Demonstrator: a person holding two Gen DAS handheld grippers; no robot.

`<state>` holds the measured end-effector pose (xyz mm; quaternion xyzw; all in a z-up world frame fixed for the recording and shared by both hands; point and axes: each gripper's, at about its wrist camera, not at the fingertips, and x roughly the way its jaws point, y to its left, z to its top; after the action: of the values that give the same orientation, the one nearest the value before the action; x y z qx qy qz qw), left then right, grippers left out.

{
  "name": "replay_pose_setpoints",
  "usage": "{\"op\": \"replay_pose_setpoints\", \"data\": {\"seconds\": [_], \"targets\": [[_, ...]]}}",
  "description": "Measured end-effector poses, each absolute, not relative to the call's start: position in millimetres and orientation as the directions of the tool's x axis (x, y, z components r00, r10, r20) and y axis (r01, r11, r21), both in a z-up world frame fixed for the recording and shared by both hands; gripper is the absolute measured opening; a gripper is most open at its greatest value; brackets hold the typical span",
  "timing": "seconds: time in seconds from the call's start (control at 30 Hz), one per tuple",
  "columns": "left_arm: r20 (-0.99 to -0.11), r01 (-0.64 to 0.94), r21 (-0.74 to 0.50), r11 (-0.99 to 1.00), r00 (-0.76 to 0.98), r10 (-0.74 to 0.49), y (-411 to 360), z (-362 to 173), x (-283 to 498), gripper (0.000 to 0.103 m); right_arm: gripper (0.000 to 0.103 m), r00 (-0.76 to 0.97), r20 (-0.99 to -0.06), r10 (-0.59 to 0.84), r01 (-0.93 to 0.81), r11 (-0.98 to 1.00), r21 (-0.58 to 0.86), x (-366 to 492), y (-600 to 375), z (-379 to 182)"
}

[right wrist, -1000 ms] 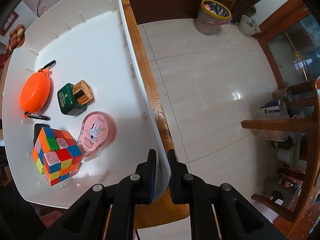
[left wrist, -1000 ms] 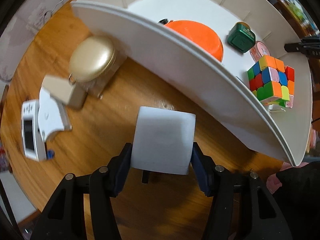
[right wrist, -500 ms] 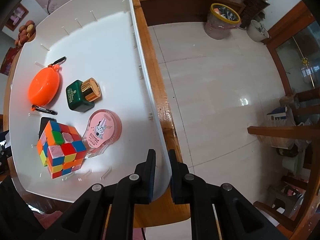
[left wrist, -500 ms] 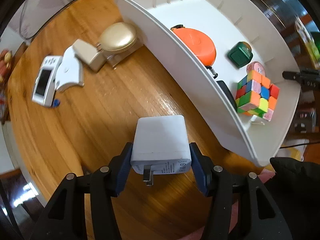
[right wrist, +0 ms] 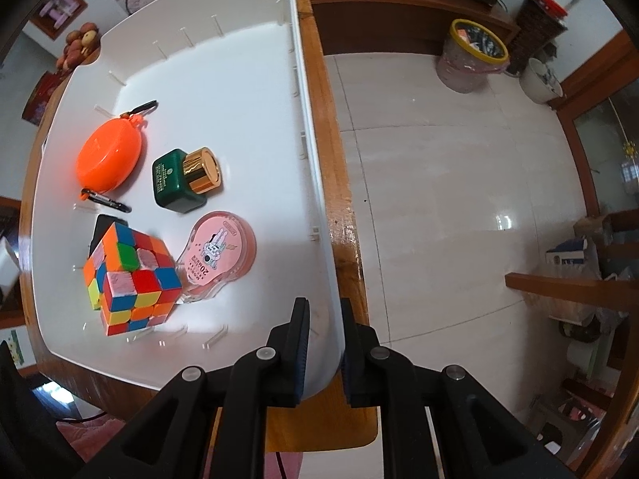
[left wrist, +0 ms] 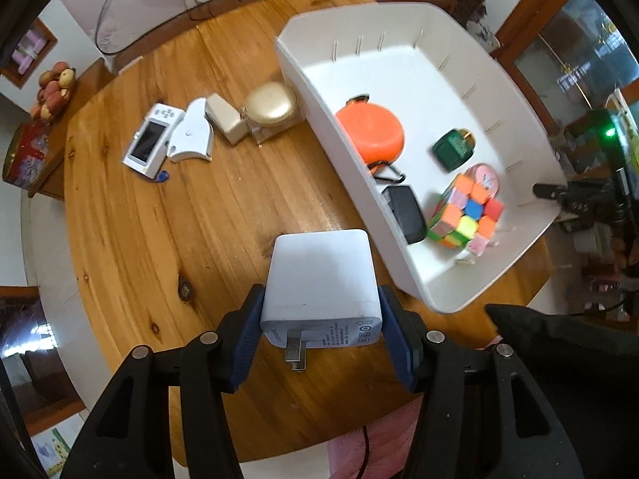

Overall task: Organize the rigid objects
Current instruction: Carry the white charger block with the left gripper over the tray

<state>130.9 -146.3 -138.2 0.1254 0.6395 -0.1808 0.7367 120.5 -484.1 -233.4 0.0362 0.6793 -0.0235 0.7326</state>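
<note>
My left gripper [left wrist: 321, 329] is shut on a white plug charger [left wrist: 321, 275], held above the wooden table [left wrist: 159, 219] just left of the white tray [left wrist: 351, 151]. Inside the tray lie an orange round case [left wrist: 369, 133], a green jar with a gold lid [right wrist: 183, 179], a pink tape dispenser [right wrist: 217, 253], a colour cube [right wrist: 129, 277] and a black block [left wrist: 403, 213]. My right gripper [right wrist: 324, 341] is shut on the tray's near right rim [right wrist: 325, 311]; it shows at the tray's right corner as a black right gripper [left wrist: 579, 195].
On the table left of the tray lie a white handheld device [left wrist: 147, 147], a white curved piece [left wrist: 191, 135], a beige box [left wrist: 225, 117] and a gold round case [left wrist: 271, 105]. The table edge [right wrist: 343, 215] runs beside tiled floor with a yellow-rimmed bin [right wrist: 471, 56].
The left gripper has risen and pulled back with the charger, so more of the table and tray shows. The right gripper has stayed clamped on the tray rim.
</note>
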Motion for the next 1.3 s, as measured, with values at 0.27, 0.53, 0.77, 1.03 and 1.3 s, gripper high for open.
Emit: {"op": "replay_pose_setpoints", "data": {"seconds": [0.27,0.53,0.77,1.03,1.3], "targets": [[-0.971,0.399,-0.062,0.915,0.186,-0.147,-171.5,-117.8,123.2,0.059,0.014,0.078,-0.996,0.034,0.017,0.999,0.035,122.5,-481.5,-231.7],[-0.954,0.385,-0.093,0.918,0.231,-0.194,-204.1,-110.3,119.2,0.059,0.014,0.081,-0.995,0.052,-0.053,0.997,0.048,122.3,-478.3,-229.5],[-0.938,0.356,-0.130,0.925,0.259,-0.232,-231.1,-111.1,120.5,0.059,0.014,0.069,-0.996,0.061,-0.097,0.994,0.054,123.4,-475.8,-229.8],[-0.918,0.293,-0.200,0.935,0.278,-0.284,-258.3,-118.7,128.6,0.059,0.014,0.066,-0.997,0.045,-0.166,0.986,0.033,125.9,-470.6,-228.4],[-0.908,0.276,-0.204,0.939,0.306,-0.287,-272.6,-122.9,130.9,0.059,0.014,0.069,-0.998,0.009,-0.238,0.971,-0.008,123.6,-461.0,-226.0]]}}
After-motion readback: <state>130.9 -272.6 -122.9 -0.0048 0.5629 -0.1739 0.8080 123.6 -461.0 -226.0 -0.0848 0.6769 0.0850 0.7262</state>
